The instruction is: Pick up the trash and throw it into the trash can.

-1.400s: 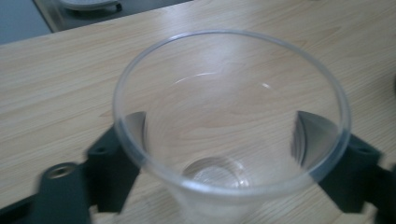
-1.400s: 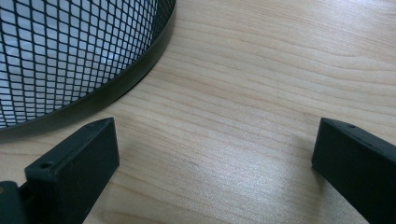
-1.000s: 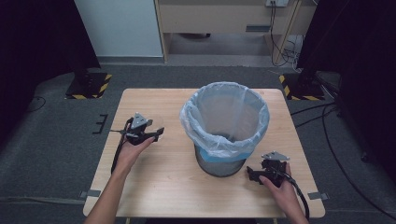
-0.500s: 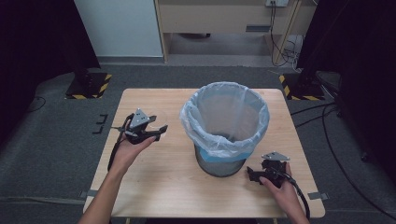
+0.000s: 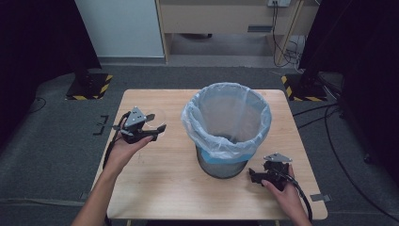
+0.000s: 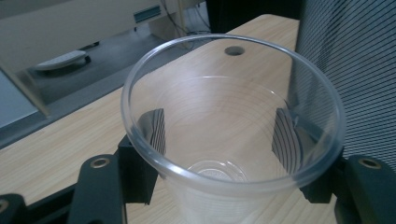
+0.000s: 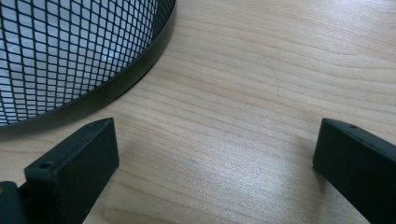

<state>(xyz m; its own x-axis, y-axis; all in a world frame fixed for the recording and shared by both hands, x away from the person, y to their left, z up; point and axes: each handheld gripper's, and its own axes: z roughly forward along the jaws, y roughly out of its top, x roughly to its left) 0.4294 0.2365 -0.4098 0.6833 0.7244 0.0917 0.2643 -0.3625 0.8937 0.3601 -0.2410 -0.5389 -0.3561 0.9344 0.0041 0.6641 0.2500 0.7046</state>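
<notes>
1. A clear plastic cup [image 6: 233, 135] was held upright between the jaws of the left gripper [image 5: 155, 128], the pads pressed against opposite sides of its wall below the rim. It was carried above the left part of the wooden table [image 5: 164, 188], well apart from the bin.

2. The cup wall looked thin and smooth. It was judged that a slightly harder squeeze could have buckled it, while a slacker one could have let it slide down and out of the grip.

3. The mesh waste bin [image 5: 221, 167], lined with a pale plastic bag [image 5: 226, 141], stood at the middle of the table. If the cup was meant for it, a carry made too low could have struck the rim, knocked the cup loose or pulled the liner inward.

4. A release made short of the opening would likely have dropped the cup onto the table, from which so light a thing could have rolled to the edge.

5. The right gripper [image 5: 258, 175] was rested on the table just beside the bin's base, its jaws spread with nothing between them. A nudge from that hand could have shifted the bin under the approaching cup.
</notes>
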